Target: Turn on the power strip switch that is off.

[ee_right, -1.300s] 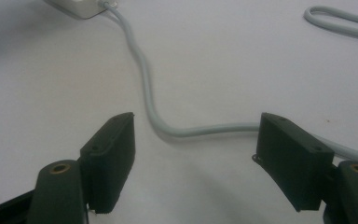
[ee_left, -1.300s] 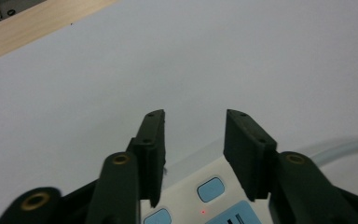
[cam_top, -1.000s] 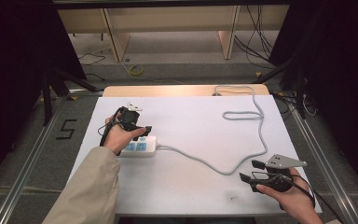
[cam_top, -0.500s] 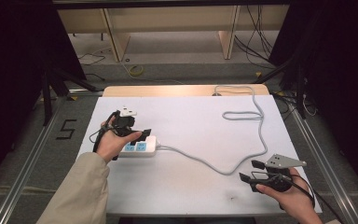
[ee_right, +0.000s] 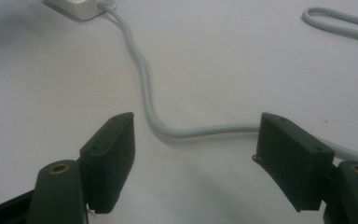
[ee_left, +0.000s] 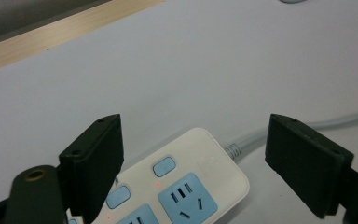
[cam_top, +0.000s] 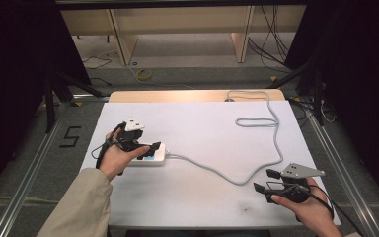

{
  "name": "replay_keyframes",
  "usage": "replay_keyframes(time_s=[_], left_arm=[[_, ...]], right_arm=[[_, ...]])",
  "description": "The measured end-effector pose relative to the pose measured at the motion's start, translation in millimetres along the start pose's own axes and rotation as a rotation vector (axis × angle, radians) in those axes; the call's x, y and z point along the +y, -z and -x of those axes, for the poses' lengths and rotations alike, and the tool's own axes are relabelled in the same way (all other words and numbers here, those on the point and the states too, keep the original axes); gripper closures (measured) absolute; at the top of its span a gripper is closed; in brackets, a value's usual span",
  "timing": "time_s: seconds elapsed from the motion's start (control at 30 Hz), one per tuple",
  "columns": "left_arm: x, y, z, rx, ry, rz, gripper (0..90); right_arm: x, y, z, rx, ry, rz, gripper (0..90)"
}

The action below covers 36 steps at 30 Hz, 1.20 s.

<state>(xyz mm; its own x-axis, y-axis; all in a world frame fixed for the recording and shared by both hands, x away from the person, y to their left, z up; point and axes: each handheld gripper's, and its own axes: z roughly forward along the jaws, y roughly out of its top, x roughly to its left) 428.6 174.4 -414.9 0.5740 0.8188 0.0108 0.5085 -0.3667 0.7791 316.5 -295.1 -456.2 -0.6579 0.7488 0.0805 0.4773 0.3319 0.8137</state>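
Two hand-held grippers are over the white counter (cam_top: 202, 128), and neither has hold of anything yet. The work in hand looks like handling the power strip (cam_top: 150, 154), which lies flat at the left side of the counter, its grey cord (cam_top: 227, 175) running right, curving up the right side and looping at the far edge. Nothing seems done so far: the strip is not gripped, and its sockets look free of plugs in what the left gripper view shows.

The left hand-held gripper (cam_top: 145, 148) hovers just over the near-left end of the strip. In the left gripper view its jaws stand wide apart, one on each side of the strip's cord end (ee_left: 191, 186), with the sockets and small switches between them; I cannot tell whether a jaw touches the casing.

The right hand-held gripper (cam_top: 266, 180) waits at the near-right, well apart from the strip. Its jaws are also spread wide, and the cord (ee_right: 168, 126) passes on the counter beyond them, untouched.

What is left, by my judgement, is closing on the strip or pressing a switch.
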Motion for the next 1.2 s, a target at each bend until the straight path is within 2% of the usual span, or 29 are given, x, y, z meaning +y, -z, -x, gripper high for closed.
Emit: replay_keyframes(time_s=[0.27, 0.63, 0.73, 0.87, 1.2], left_arm=[[-7.8, 8.8, 7.3, 0.000, -0.008, 0.029, 18.7], [-23.2, 17.9, 16.5, -0.010, -0.038, 0.040, 17.8], [-26.4, 20.4, 18.0, -0.026, -0.049, 0.043, 17.2], [-31.9, 24.2, 17.7, -0.027, -0.063, 0.047, 16.8], [-49.6, 34.8, 14.8, -0.024, -0.067, 0.055, 16.0]], right_arm=[[0.1, -0.1, 0.0, 0.001, -0.001, 0.002, 28.5], [0.3, 0.5, -0.7, 0.000, 0.000, 0.008, 28.5], [0.2, 0.6, -0.6, 0.002, 0.001, 0.008, 28.5], [0.2, 0.1, -0.2, 0.002, 0.004, 0.006, 28.5], [0.2, -0.1, -0.8, 0.002, 0.002, 0.003, 28.4]])
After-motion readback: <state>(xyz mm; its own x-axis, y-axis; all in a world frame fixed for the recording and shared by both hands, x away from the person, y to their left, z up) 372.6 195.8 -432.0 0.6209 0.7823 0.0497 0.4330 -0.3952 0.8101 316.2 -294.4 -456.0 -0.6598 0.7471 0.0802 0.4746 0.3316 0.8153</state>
